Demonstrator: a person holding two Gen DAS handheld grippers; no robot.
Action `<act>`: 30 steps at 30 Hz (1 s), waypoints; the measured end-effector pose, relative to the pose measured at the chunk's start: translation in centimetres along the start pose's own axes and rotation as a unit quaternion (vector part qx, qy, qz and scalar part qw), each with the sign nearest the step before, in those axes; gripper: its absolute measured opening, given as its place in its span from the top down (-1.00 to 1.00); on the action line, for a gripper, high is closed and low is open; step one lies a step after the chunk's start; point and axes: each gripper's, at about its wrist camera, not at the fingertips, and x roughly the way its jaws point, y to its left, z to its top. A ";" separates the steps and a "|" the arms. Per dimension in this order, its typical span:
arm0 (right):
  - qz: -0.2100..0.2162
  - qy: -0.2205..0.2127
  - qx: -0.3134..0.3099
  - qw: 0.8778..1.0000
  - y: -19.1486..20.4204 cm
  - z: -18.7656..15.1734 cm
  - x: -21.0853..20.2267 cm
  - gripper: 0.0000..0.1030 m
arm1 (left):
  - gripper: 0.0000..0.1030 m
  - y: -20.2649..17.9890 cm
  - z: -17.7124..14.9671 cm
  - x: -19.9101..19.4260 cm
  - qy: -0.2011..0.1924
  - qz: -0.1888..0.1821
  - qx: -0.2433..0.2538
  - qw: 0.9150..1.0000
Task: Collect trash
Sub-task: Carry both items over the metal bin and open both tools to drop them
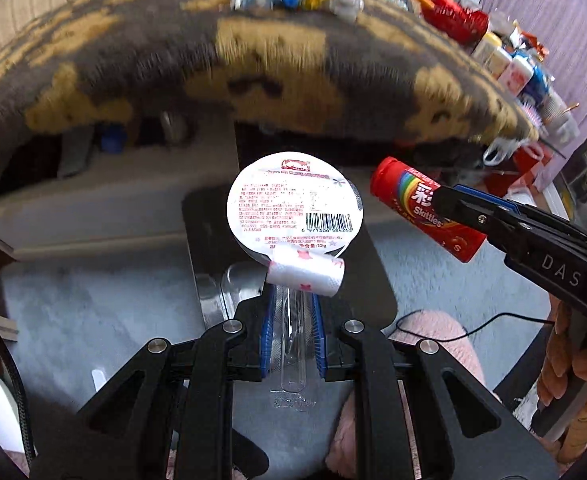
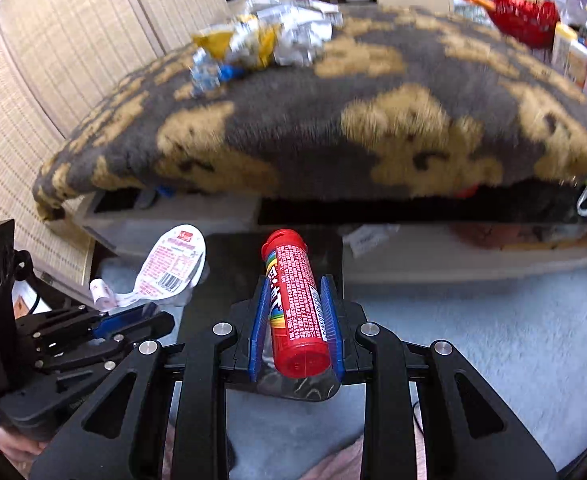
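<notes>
"Skittles" on the red tube (image 1: 427, 210); "12g" on the white lid (image 1: 293, 204).

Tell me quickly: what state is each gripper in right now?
Left gripper: shut on a clear cup with a peeled lid.
Right gripper: shut on a red Skittles tube.

Patterned blanket (image 2: 293, 128), crumpled wrappers (image 2: 261, 40) on top

Grey blanket (image 2: 293, 120) w/ tan blotches. Red candy tube (image 2: 297, 308), rainbow stripe, white print. White foil lid (image 1: 293, 200), pink text, black barcode. Pale blue carpet (image 2: 473, 340). Black tongs (image 2: 295, 320), blue pads (image 2: 330, 320).
</notes>
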 end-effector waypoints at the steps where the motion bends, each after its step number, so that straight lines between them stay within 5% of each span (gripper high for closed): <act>1: 0.002 0.006 0.003 1.000 -0.1 -0.1 0.5 0.47 | 0.70 0.0 -0.2 0.6 0.006 -0.001 0.001 1.000; 13: 0.012 0.037 0.014 0.999 0.5 0.2 3.9 0.43 | 0.65 1.2 -0.3 3.0 0.037 -0.009 -0.008 0.999; 21: 0.003 0.015 0.023 1.000 0.0 0.8 2.8 -0.40 | -0.30 1.3 0.1 2.2 0.026 0.005 -0.010 1.000; 25: -0.021 -0.013 0.022 0.999 -0.6 0.9 1.2 -0.92 | -0.57 1.7 0.4 1.4 0.018 0.015 -0.018 1.000; 30: -0.027 -0.029 0.024 0.999 -1.7 1.2 -0.7 -0.93 | -0.82 1.9 0.7 -0.2 0.004 0.021 -0.026 0.999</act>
